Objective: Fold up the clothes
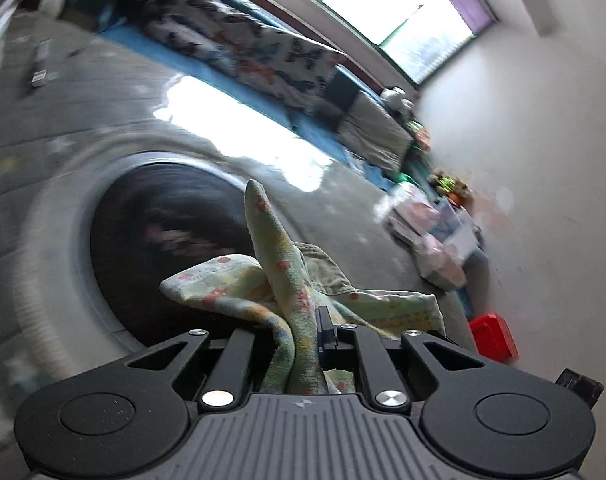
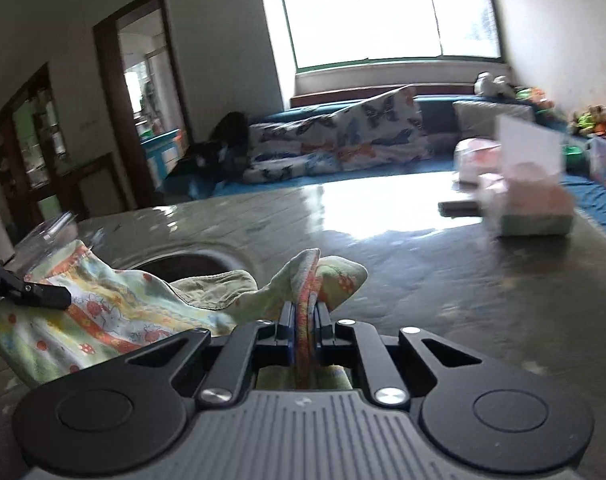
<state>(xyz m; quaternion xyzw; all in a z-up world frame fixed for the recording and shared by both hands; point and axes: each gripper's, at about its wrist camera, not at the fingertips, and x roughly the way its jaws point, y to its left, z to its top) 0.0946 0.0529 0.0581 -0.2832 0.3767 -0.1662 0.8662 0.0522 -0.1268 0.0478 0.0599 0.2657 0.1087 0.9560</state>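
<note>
A light green cloth (image 2: 115, 312) with red ladybird prints and an orange-striped hem hangs over a glossy grey table (image 2: 423, 280). My right gripper (image 2: 305, 320) is shut on a bunched fold of its hem, which pokes up between the jaws. In the left wrist view my left gripper (image 1: 303, 332) is shut on another part of the cloth (image 1: 271, 280), and a narrow tongue of fabric stands up past it. One black finger of the left gripper (image 2: 43, 296) shows at the left of the right wrist view, on the cloth's far corner. The cloth spans between both grippers.
A round dark opening (image 1: 163, 240) is sunk in the table under the cloth. Pink and white boxes (image 2: 523, 200) stand at the table's right. Beyond are a folded butterfly blanket (image 2: 335, 144) on a blue mat, a red box (image 1: 493, 338) by the wall, and a doorway (image 2: 143, 92).
</note>
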